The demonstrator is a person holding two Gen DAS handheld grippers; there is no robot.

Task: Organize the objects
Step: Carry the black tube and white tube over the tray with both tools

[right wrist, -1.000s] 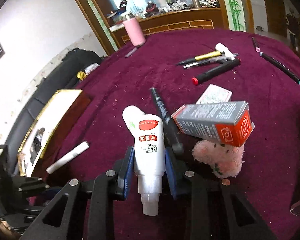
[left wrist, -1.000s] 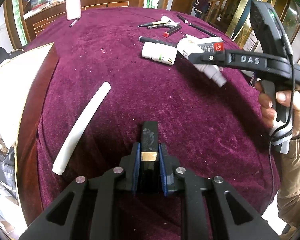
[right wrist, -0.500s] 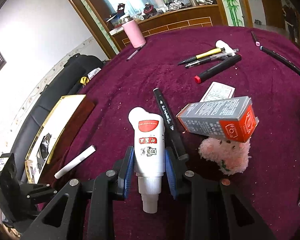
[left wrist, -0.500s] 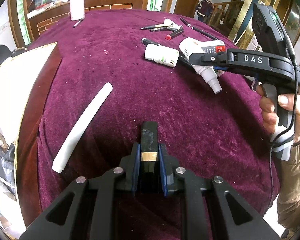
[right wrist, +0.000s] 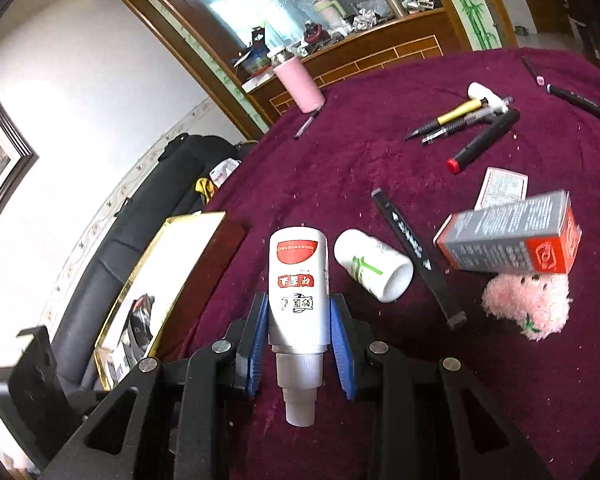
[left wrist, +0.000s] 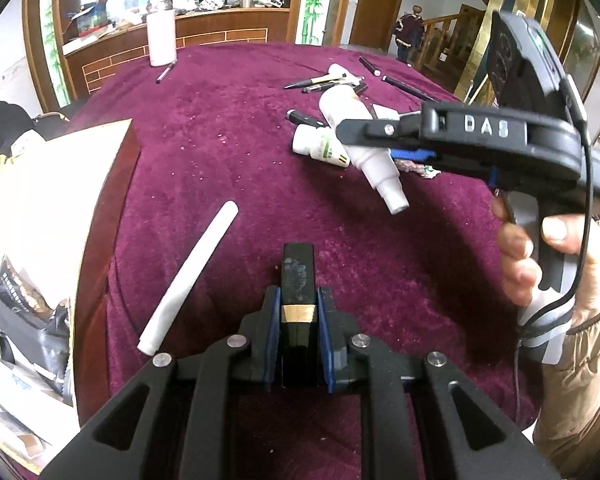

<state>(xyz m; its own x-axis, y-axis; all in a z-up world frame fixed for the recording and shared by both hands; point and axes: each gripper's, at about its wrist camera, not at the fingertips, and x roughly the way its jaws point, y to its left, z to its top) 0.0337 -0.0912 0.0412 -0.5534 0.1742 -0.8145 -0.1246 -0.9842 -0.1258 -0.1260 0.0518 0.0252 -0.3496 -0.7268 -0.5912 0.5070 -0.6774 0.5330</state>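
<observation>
**Two loads in the air, and a crowded counter below**

We hold a white bottle (right wrist: pixel 298 280) in the right claw (right wrist: pixel 300 344), pads pressed on its lower body, cap end pointing back at us and the base well out past the tips. Our left claw (left wrist: pixel 298 332) is clamped on a flat black bar (left wrist: pixel 298 280) with a gold band. Both are lifted clear of the counter (left wrist: pixel 228 168).

We take the box (left wrist: pixel 40 208) at the counter's edge as our landmark. The bottle hangs to the right of it, above a small white jar (right wrist: pixel 374 266) and a black marker (right wrist: pixel 416 256). Beyond those sit a grey-and-red carton (right wrist: pixel 508 236) propped on a pink plush (right wrist: pixel 528 304).

The risks, as we judge them:
- The bottle is smooth and round, gripped near one end; a quick turn could let it pivot or slide out.
- A low swing toward the box could knock the jar rolling.
- The white tube (left wrist: pixel 192 280) lies just right of the box, in the bar's path.
- Both claws heading for the box together could collide.
</observation>
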